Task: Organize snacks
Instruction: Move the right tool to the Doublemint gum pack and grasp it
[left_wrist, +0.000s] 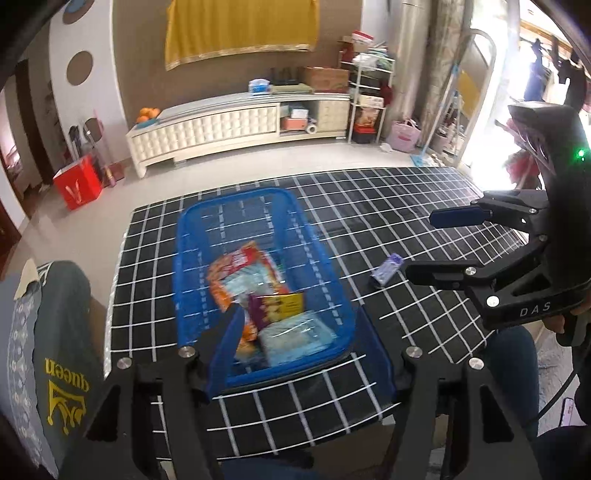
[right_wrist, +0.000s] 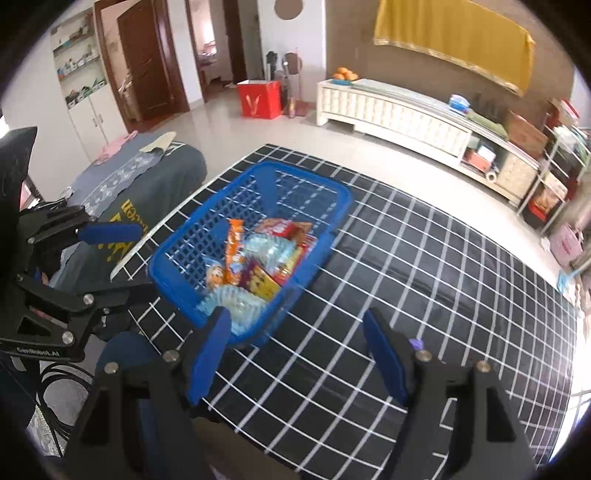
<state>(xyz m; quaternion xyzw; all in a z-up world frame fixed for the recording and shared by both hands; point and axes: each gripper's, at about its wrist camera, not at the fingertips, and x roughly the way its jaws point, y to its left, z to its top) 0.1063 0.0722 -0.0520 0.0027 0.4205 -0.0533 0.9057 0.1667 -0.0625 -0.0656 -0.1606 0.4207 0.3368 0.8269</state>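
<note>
Left gripper (left_wrist: 299, 343): held above the near end of the basket, jaws spread wide, nothing between the blue pads; also seen at the left edge of the right wrist view (right_wrist: 125, 254), equally wide
Right gripper (right_wrist: 295, 354): jaws spread wide and empty, held over bare tablecloth just right of the basket's near corner; seen from the side in the left wrist view (left_wrist: 421, 243)
Basket (left_wrist: 192, 236): blue plastic mesh, set on the left half of the table, long side running away from the person
Snacks in basket (right_wrist: 258, 258): several packets are piled at the near end, among them an orange-red pack (left_wrist: 236, 266), a purple and yellow pack (left_wrist: 277, 306) and a clear bluish pack (left_wrist: 295, 339); the far end is seen bare
Loose snack (left_wrist: 386, 271): a small purple-white packet lies on the cloth right of the basket, well apart from it, just in front of the right gripper's lower finger
Table (right_wrist: 424, 295): covered by a black cloth with a white grid
Left of table: a dark grey cloth with yellow print (left_wrist: 66, 332) is draped close against the table edge
Beyond table: a white low cabinet (left_wrist: 229, 125) and a red box (left_wrist: 77, 186) are set on the floor, well clear of the work area
</note>
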